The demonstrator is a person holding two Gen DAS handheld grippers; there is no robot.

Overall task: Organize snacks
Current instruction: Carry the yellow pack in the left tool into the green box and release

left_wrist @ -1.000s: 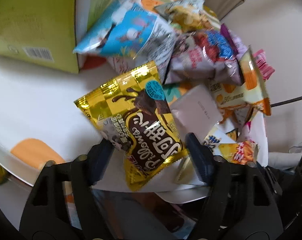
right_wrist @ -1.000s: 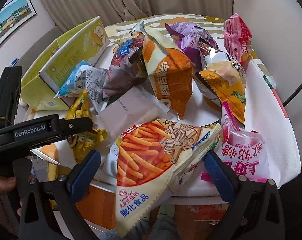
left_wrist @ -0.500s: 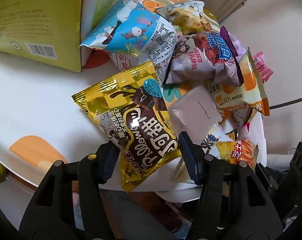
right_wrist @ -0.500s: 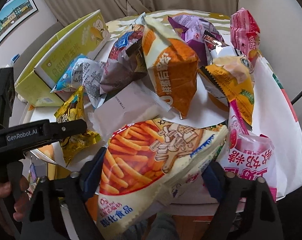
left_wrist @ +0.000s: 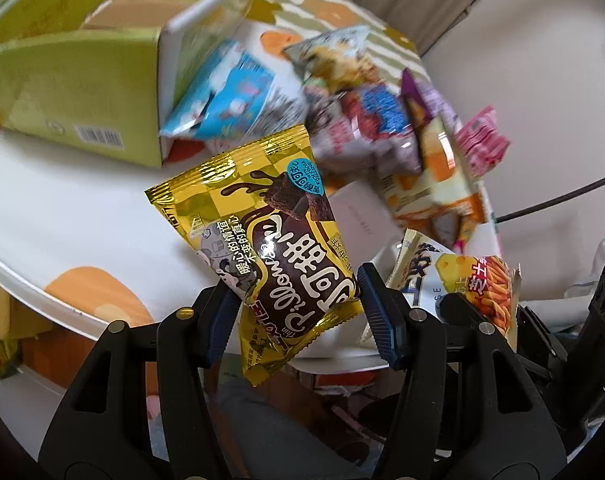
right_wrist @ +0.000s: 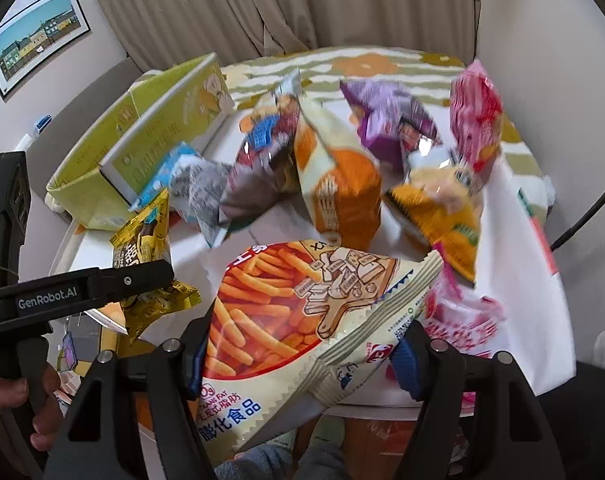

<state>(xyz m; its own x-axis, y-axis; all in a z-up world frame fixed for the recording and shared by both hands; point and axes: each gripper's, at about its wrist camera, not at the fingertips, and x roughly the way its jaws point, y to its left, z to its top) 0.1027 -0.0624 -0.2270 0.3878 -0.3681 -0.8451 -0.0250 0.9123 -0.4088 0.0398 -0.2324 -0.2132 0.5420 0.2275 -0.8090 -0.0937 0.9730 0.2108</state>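
My left gripper [left_wrist: 298,316] is shut on the lower end of a gold chocolate snack packet [left_wrist: 262,232], which hangs above the white table [left_wrist: 82,216]. The right wrist view shows the same gold packet [right_wrist: 142,248] at the left, under one of the left gripper's fingers [right_wrist: 142,276]. My right gripper [right_wrist: 302,356] has its jaws closing on a cream bag of orange stick snacks [right_wrist: 286,300]. Both pads press its crumpled sides at the table's near edge. That stick-snack bag [left_wrist: 490,292] shows at the right of the left wrist view.
An open yellow-green carton [right_wrist: 114,160] stands at the table's back left. Several snack bags lie piled across the middle and right, among them an orange bag [right_wrist: 342,192] and a pink bag [right_wrist: 474,120]. A hand [right_wrist: 6,400] holds the left gripper's handle. Curtains hang behind.
Both grippers' jaws have come in onto their bags. The left gripper has risen with the gold packet. The stick-snack bag is now squeezed and crumpled between the right fingers.
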